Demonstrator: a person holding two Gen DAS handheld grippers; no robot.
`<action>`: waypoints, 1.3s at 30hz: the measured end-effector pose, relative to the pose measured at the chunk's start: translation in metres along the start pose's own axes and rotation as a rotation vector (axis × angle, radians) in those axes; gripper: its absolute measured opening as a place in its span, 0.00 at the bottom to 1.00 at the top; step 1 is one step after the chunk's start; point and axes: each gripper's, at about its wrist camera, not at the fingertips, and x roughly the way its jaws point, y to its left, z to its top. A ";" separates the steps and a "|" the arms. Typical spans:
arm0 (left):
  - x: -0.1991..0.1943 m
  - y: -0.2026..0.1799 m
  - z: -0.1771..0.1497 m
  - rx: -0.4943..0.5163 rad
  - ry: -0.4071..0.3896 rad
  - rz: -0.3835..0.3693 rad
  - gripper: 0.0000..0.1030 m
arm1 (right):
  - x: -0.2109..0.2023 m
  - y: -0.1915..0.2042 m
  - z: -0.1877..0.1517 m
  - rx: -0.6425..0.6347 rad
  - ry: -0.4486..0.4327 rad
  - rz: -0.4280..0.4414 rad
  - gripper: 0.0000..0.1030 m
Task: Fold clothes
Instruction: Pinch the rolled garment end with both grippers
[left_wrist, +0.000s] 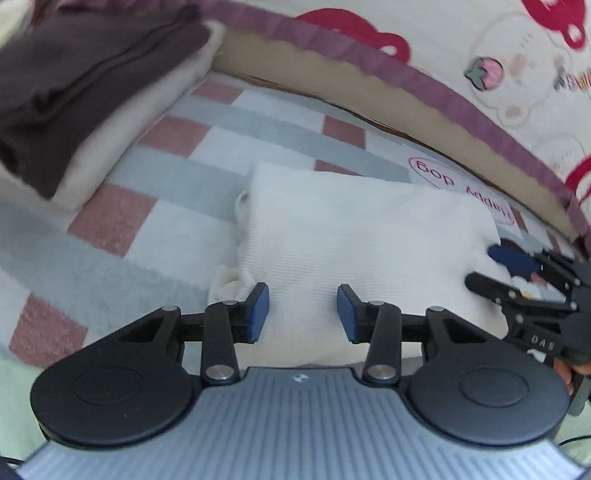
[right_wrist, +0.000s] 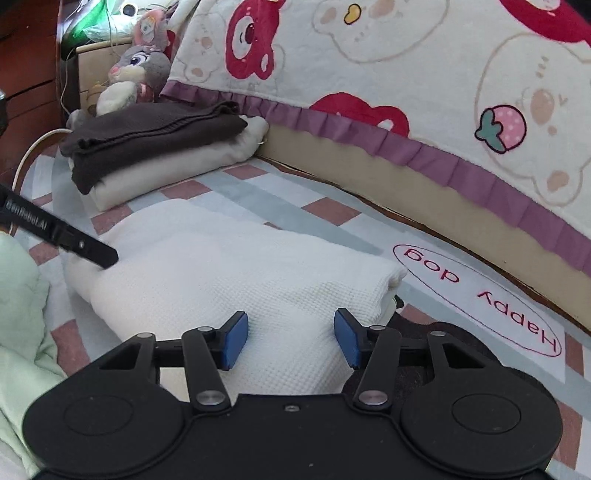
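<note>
A folded white knit garment (left_wrist: 351, 240) (right_wrist: 221, 273) lies on the checked pink, grey and white blanket (left_wrist: 221, 147). My left gripper (left_wrist: 303, 314) hovers over its near left edge, blue pads apart and nothing pinched between them. My right gripper (right_wrist: 291, 339) stands open over the garment's near right part, pads clear of the cloth. In the left wrist view the right gripper's fingers (left_wrist: 480, 284) reach in at the garment's right edge. In the right wrist view one left finger (right_wrist: 92, 251) rests at the garment's far left corner.
At the back left a folded dark brown garment (right_wrist: 147, 136) sits on a folded cream one (right_wrist: 166, 173). A plush rabbit (right_wrist: 136, 66) sits behind the stack. A cartoon-print cover with a purple frill (right_wrist: 406, 55) borders the far side. Pale green cloth (right_wrist: 18, 314) lies at the left.
</note>
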 end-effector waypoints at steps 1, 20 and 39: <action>-0.001 0.002 0.001 -0.007 0.001 0.005 0.37 | -0.001 -0.001 0.000 0.006 0.001 0.006 0.54; -0.011 0.087 -0.023 -0.516 0.118 -0.176 0.56 | 0.000 -0.043 0.000 0.417 0.043 0.145 0.52; 0.016 0.040 -0.027 -0.538 -0.076 -0.084 0.41 | 0.006 -0.059 -0.001 0.537 0.044 0.188 0.52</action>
